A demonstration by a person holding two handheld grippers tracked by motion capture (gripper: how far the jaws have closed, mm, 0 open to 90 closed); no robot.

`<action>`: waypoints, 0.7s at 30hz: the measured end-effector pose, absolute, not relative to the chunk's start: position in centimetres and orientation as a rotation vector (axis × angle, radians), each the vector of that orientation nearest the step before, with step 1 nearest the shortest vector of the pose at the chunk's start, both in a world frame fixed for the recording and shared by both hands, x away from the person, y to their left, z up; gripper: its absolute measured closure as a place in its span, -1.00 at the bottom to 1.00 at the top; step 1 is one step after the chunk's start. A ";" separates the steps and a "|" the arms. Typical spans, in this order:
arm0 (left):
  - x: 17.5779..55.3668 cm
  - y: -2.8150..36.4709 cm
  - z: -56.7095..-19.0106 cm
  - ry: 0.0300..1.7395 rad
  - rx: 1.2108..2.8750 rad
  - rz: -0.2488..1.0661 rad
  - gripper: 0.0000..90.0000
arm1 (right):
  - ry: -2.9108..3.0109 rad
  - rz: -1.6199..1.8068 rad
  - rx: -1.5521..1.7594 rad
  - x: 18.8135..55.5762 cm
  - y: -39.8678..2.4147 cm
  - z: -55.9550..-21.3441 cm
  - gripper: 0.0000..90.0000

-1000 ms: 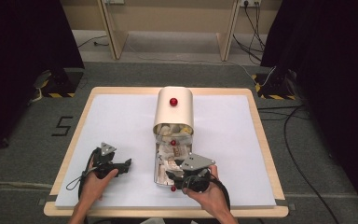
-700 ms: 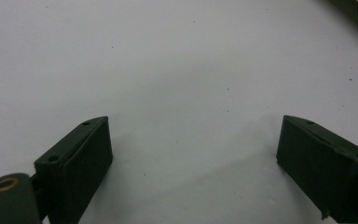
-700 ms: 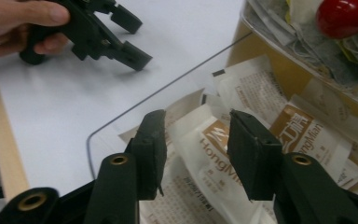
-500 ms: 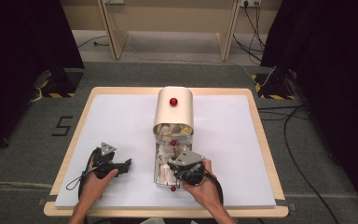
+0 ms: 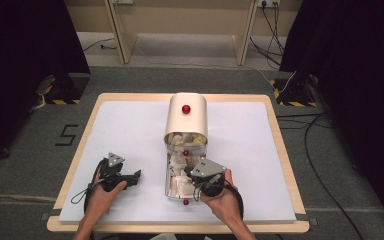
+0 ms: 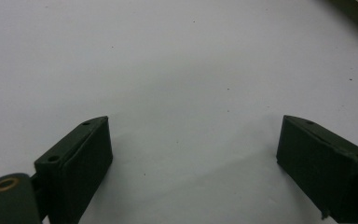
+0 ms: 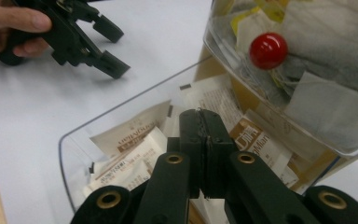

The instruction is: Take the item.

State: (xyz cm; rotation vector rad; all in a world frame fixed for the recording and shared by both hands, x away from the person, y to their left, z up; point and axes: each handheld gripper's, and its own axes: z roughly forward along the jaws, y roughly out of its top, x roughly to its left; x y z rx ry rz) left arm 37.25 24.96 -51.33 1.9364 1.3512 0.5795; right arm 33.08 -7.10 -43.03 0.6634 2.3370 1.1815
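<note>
R claw (image 7: 200, 154): matte black jaws, flat rectangular pads, brass-coloured pivot pins on the links. Jaws have just been closing and now meet pad to pad; whether a thin packet is nipped between them, can't tell. Tips sit over the clear tray (image 7: 70, 140), just above the sachets (image 7: 130, 140). In the high view the R claw (image 5: 196, 176) carries a grey three-cornered plate on top and hangs over the tray's near half (image 5: 166, 189).

Materials/shapes: tray is transparent plastic w/ rounded corners and thin wall, and it lies pulled out toward the person from a cream, arch-topped box (image 5: 186, 116). Glossy red round knob (image 5: 185, 109) on box top; another red knob (image 7: 268, 50) on the clear front panel of the compartment behind the tray. Sachets are flat paper packets, white/tan w/ brown print, piled loosely and overlapping. Counter (image 5: 130, 125) has a smooth white sheet on a pale wood board.

Hands: R hand (image 5: 225, 197) grips the tool from the near edge, wrist angled in toward the tray. L hand (image 5: 102, 192) rests on the white sheet, well left of the tray.

L claw (image 5: 130, 177): jaws stand wide apart w/ nothing between them, bare white sheet below the pads (image 6: 88, 154).
</note>
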 end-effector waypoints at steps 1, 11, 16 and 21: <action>37.3 25.0 -51.3 1.351 1.936 0.579 -0.79 | 2.336 1.195 0.661 32.9 -7.1 -42.9 0.98; 37.3 25.0 -51.3 1.351 1.936 0.579 -0.79 | 2.309 1.284 0.653 32.3 -7.7 -41.2 0.99; 37.3 25.0 -51.3 1.351 1.937 0.579 -0.79 | 2.283 1.306 0.647 32.0 -8.3 -40.4 0.99; 37.2 25.0 -51.3 1.351 1.936 0.579 -0.79 | 2.262 1.337 0.656 31.8 -9.0 -39.8 0.99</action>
